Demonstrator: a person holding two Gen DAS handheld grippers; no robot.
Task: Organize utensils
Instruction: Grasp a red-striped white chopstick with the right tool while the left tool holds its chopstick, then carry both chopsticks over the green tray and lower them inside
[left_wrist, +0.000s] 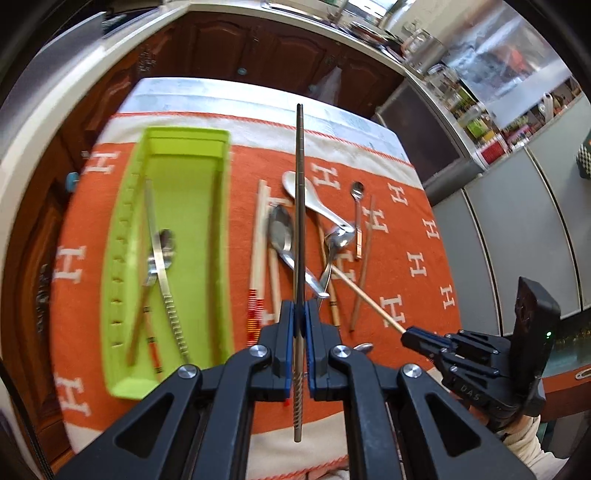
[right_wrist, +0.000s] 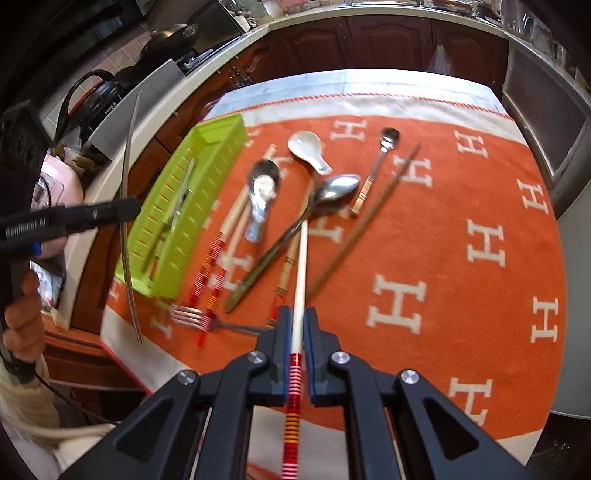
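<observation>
Utensils lie in two groups on the orange cloth (left_wrist: 406, 236): a few already rest inside the green tray (left_wrist: 177, 236), and the rest are scattered just beside it, to its right. In the tray a metal chopstick (left_wrist: 162, 273) lies across a spoon and a patterned wooden chopstick, all lengthwise, since the long narrow box only takes them that way

The left gripper (left_wrist: 300, 332) is clamped on a second metal chopstick (left_wrist: 301, 206), pinched near its ridged end so the long smooth part sticks out ahead, lined up roughly with the tray's length; that probably makes it easy to lay it in beside its twin. The right gripper (right_wrist: 299, 336) is closed on a pale chopstick with red and orange bands (right_wrist: 300, 266), also gripped towards the decorated end and raised off the cloth

In the loose pile sit a white ceramic spoon (right_wrist: 308, 151), a short steel spoon (right_wrist: 263, 192), a long steel spoon (right_wrist: 295, 225) crossing other pieces, a small teaspoon (right_wrist: 380, 162), a dark brown chopstick (right_wrist: 369, 218), more banded chopsticks and a fork (right_wrist: 207, 319) near the cloth's front edge. The overlapping pieces will likely have to come off from the top first
</observation>
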